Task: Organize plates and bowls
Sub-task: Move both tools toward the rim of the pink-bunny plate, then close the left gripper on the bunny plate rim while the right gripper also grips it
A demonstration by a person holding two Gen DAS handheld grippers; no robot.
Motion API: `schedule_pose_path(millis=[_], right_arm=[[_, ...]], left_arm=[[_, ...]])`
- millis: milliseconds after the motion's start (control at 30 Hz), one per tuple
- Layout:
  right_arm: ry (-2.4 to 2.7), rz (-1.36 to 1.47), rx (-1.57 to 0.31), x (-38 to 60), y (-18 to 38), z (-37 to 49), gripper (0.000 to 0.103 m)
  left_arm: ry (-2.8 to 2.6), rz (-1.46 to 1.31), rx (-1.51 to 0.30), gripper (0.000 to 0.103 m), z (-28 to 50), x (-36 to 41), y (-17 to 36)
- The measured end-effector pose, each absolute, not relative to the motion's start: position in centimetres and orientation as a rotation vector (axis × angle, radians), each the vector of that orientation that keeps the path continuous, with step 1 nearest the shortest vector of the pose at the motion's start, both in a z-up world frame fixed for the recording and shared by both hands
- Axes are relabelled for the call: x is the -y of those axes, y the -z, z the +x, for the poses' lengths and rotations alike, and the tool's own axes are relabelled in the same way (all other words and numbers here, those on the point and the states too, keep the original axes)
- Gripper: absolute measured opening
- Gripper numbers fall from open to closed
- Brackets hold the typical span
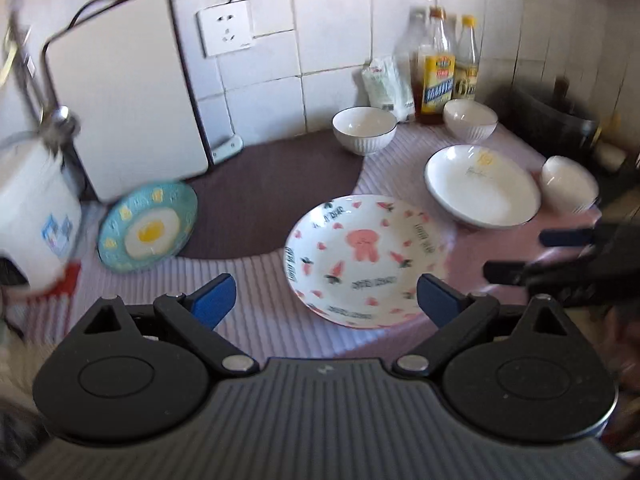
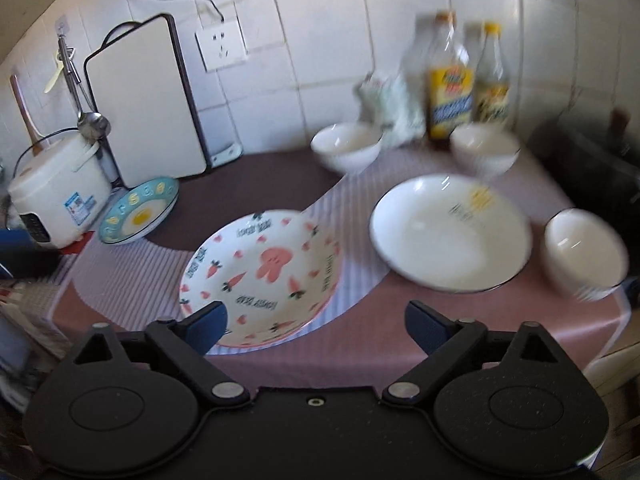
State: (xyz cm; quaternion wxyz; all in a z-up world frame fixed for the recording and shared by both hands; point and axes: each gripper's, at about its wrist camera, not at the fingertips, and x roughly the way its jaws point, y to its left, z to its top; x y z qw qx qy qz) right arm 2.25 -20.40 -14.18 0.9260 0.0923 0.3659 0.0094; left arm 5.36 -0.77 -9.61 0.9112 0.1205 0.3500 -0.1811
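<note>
Three plates: all lie on the striped cloth [image 1: 120, 292] that covers the counter.
Rabbit plate [image 1: 366, 260]: white with pink rabbit and carrots, near the front edge, the closest one to both grippers.
White plate [image 1: 482, 186]: dark rim, small yellow mark inside — it sits behind and to the right of the rabbit plate, apart from it.
Egg plate [image 1: 148, 226]: blue with a fried egg picture, at the left, tilted against the cutting board [image 1: 124, 92] and beside the rice cooker [image 2: 60, 196].
Three bowls: the left bowl [image 1: 364, 130] and the middle bowl [image 1: 470, 120] stand at the back, before the bottles [image 1: 438, 76]; the right bowl [image 1: 570, 190] lies on its side just beside the white plate.
Left gripper [image 1: 324, 298]: jaws wide open, nothing between them; it hangs over the front edge of the cloth, near the rabbit plate.
Right gripper [image 2: 316, 326]: jaws spread wide and empty — its left finger [image 2: 208, 328] stands in front of the near rim of the rabbit plate; if it touches, I cannot tell.
Wall: white tiles with a socket [image 1: 226, 26].
</note>
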Motion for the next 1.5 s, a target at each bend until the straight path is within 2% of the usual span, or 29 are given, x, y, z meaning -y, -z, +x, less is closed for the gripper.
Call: schedule_pose_path(millis=[167,333,400,433,500,567,633,667,700,767,800,833,900,967,1200,1500], right_arm=[[-0.072,0.212,-0.768,20.6,17.1,4.5,0.096],[-0.101,0.211,-0.761,20.7,19.8,6.3,0.088],[-0.114,0.231,-0.755,20.9,20.8,6.9,0.085],[-0.116,0.233,-0.755,20.9,21.2,7.1,0.081],[-0.113,0.237,-0.756,21.0,22.1,7.7,0.078],[-0.105,0.248,-0.771,21.2,22.9,8.5,0.074],[-0.097,0.259,-0.793,21.4,23.7,9.2,0.074],[-0.096,0.263,-0.801,21.4,24.0,9.5,0.074],[-0.099,0.269,-0.803,21.5,24.1,9.6,0.072],[-0.112,0.285,-0.802,21.7,24.4,9.9,0.059],[-0.126,0.299,-0.806,21.8,24.4,10.0,0.037],[-0.134,0.321,-0.816,21.9,24.4,10.2,0.027],[-0.098,0.333,-0.837,22.0,24.3,10.6,0.020],[-0.098,0.343,-0.840,22.2,24.4,10.8,0.019],[-0.131,0.437,-0.838,23.2,25.6,11.6,0.021],[-0.185,0.337,-0.845,22.9,24.1,12.1,0.022]], left_arm=[[0.379,0.214,-0.786,0.098,8.5,1.0,13.8],[0.303,0.069,-0.875,0.097,12.5,-0.5,17.5],[0.291,0.062,-0.889,0.094,13.6,-0.8,18.8],[0.291,0.068,-0.895,0.091,14.1,-0.8,19.4],[0.322,0.100,-0.911,0.072,14.9,-0.6,20.4],[0.323,0.149,-0.936,0.064,15.7,0.0,21.3],[0.329,0.136,-0.964,0.062,16.3,0.2,21.9],[0.332,0.118,-0.982,0.059,16.7,0.2,22.2],[0.336,0.099,-1.003,0.048,17.0,0.1,22.6],[0.329,0.048,-1.021,0.032,17.5,-0.2,22.9],[0.318,0.012,-1.023,0.023,17.5,-0.3,22.8],[0.319,-0.015,-1.029,0.021,17.6,-0.4,22.8],[0.312,-0.013,-1.022,0.020,17.6,-0.4,23.0],[0.315,-0.018,-1.017,0.020,17.5,-0.4,23.2],[0.313,-0.109,-1.037,0.021,18.2,-0.9,23.7],[0.302,-0.090,-1.105,0.020,19.2,-0.7,22.2]])
